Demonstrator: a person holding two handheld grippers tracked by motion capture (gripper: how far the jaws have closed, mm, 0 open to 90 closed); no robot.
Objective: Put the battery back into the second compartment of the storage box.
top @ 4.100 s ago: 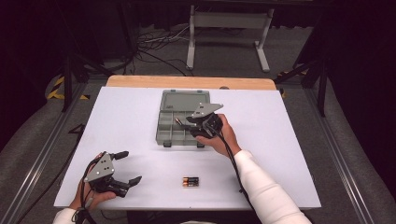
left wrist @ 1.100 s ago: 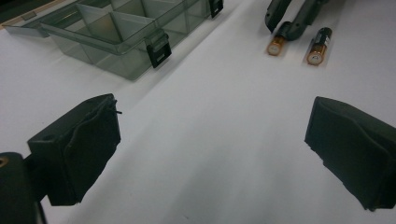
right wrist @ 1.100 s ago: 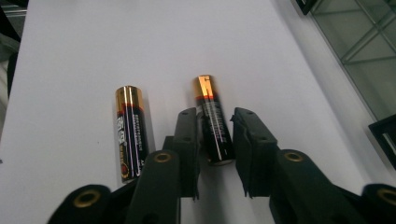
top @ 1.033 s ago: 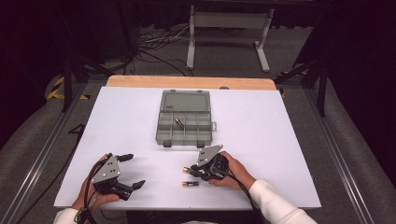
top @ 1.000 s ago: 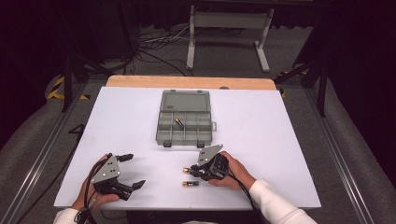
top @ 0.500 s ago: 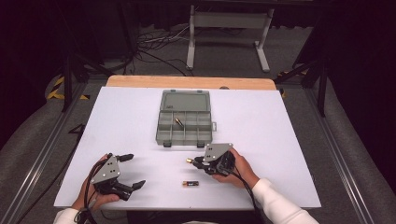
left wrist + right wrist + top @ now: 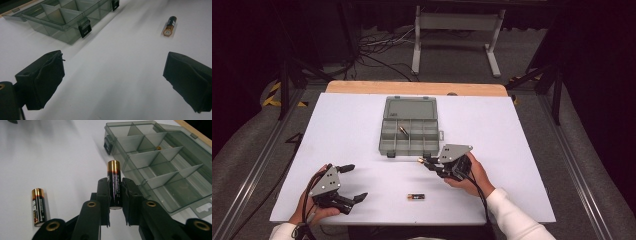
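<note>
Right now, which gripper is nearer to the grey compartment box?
The right. The right gripper, shut on a battery, sits just off the box's near right corner. The left gripper, jaws open, rests farther back toward the table's near left edge.

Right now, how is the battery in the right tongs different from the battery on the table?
The held battery is pinched between the right tongs and lifted off the white table; the loose battery lies flat on it, untouched. The held battery is close to the grey box; the loose battery lies farther away. Both look alike: black with gold ends.
</note>
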